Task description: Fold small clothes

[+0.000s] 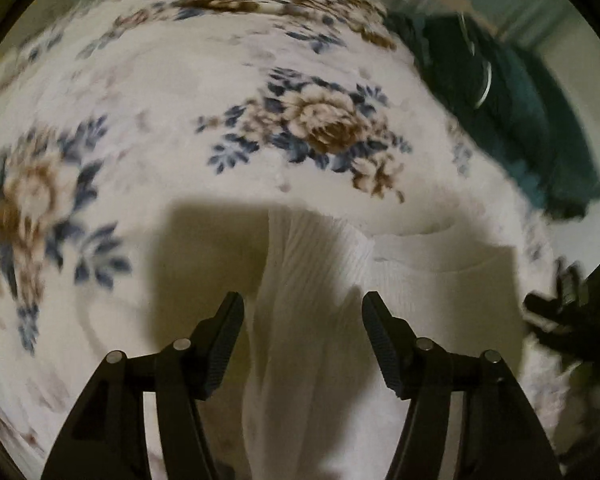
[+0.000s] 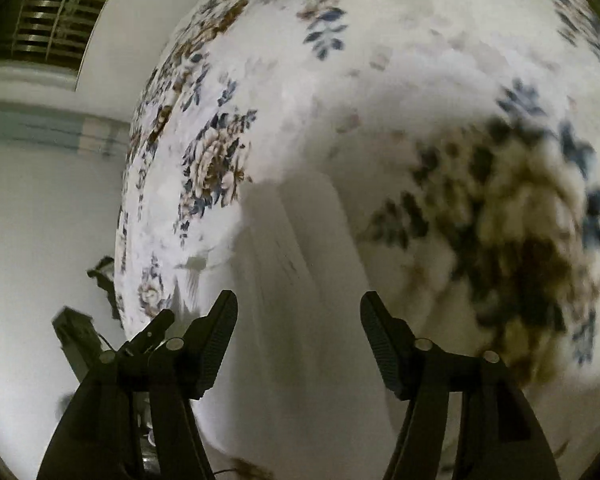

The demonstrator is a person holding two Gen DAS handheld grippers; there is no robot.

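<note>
While both fingers (image 1: 236, 344) gape | white ribbed garment (image 1: 316, 264) lies rumpled on floral blanket (image 1: 140, 92)

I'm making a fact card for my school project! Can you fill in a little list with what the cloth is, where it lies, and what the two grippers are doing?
cloth: white ribbed garment
lies on: flowered blanket
left hand-held gripper: open, garment between its fingers, not pinched
right hand-held gripper: open, white cloth below it, blurred
other cloth: dark green garment at the far edge of the blanket
fold: not finished, garment looks bunched
</note>
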